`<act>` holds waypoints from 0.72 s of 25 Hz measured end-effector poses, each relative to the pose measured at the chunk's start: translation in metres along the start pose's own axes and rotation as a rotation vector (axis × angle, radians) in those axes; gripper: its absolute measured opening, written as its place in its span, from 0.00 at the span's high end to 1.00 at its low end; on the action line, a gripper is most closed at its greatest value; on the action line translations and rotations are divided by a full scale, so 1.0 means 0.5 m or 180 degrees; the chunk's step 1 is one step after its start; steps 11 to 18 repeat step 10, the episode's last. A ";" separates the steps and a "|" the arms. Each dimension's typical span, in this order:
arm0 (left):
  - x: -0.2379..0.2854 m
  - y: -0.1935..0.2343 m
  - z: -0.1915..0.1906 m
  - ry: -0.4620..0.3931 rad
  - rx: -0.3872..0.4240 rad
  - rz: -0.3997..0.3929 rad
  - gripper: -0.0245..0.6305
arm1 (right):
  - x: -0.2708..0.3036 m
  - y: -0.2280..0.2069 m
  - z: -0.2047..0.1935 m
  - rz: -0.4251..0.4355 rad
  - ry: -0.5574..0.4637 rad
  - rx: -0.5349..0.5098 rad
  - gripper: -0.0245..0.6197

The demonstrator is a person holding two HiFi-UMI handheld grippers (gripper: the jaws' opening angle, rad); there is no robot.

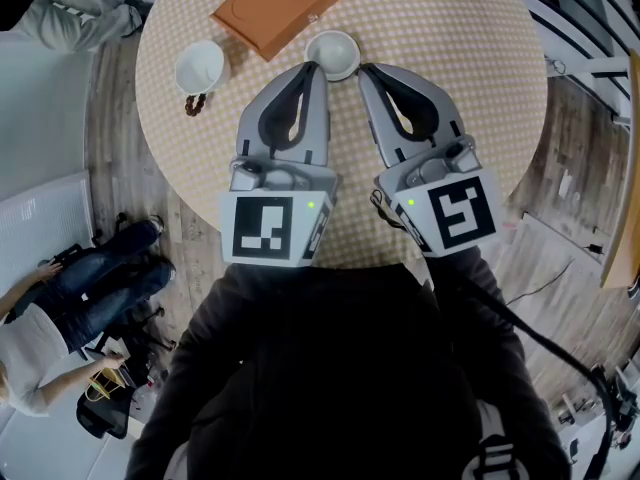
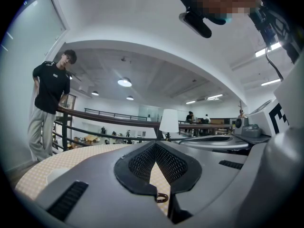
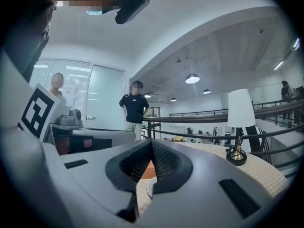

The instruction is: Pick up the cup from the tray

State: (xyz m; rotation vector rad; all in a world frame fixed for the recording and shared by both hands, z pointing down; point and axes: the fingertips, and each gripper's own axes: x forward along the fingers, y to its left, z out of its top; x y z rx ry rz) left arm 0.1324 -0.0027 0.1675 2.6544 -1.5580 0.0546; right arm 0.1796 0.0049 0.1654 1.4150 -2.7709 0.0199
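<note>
Currently I'm holding my left claw (image 1: 318, 68) and right claw (image 1: 366, 70) shut, gripping nothing. The nearer white cup (image 1: 333, 54) is sitting on the table (image 1: 450, 88) just beside the tray (image 1: 283, 3), not on it. It's looking light, glazed and breakable, best pinched across its rim.

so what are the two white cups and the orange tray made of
The left cup and the middle cup both look like glazed white ceramic: smooth, slightly glossy, thick-rimmed. Plastic is possible. The tray looks matte orange-brown, flat and thin, perhaps leatherette or wood; no grain is discernible.
</note>
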 end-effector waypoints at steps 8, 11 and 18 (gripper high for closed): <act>-0.001 0.010 -0.002 0.0014 -0.0017 -0.0010 0.95 | 0.014 0.008 0.012 -0.0018 -0.0063 0.0019 0.95; -0.001 0.015 -0.004 0.0041 -0.0023 0.0002 0.95 | 0.018 0.009 0.011 -0.0022 -0.0065 0.0016 0.95; -0.001 0.015 -0.004 0.0041 -0.0023 0.0002 0.95 | 0.018 0.009 0.011 -0.0022 -0.0065 0.0016 0.95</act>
